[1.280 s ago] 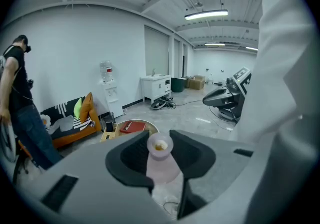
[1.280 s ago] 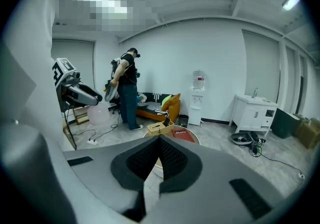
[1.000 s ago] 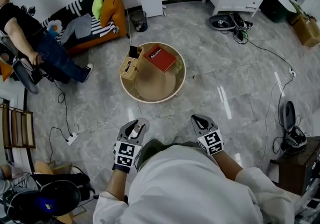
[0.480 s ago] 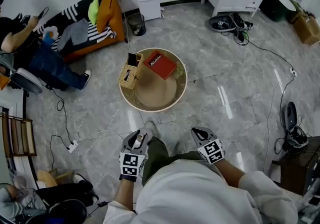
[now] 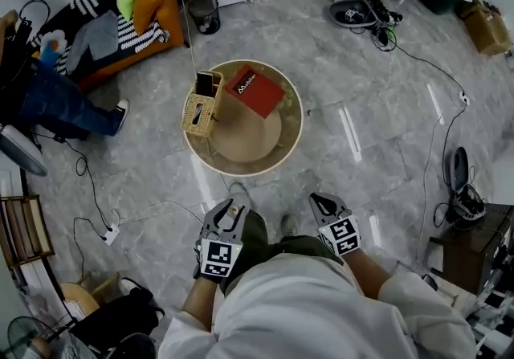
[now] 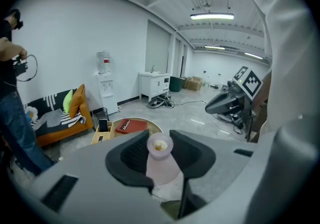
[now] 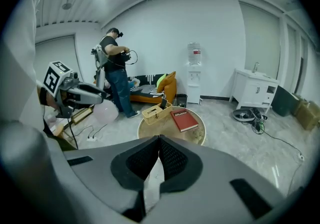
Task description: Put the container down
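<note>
Left hand-held gripper (image 5: pixel 229 211) tight on container (image 6: pixel 161 163), right hand-held gripper (image 5: pixel 323 203) closed, side by side, forward-pointing.

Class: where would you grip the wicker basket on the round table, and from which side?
Likely from above, tool spanning the basket across its short width: it is long and narrow with upright sides. Stay clear of the phone at its far end.

Round wooden worktop (image 5: pixel 245 144) stands on grey marble floor (image 5: pixel 361 108). Red book (image 5: pixel 254 91) lies flat on it. Woven box (image 5: pixel 197 112) sits just beside book, at rim.
</note>
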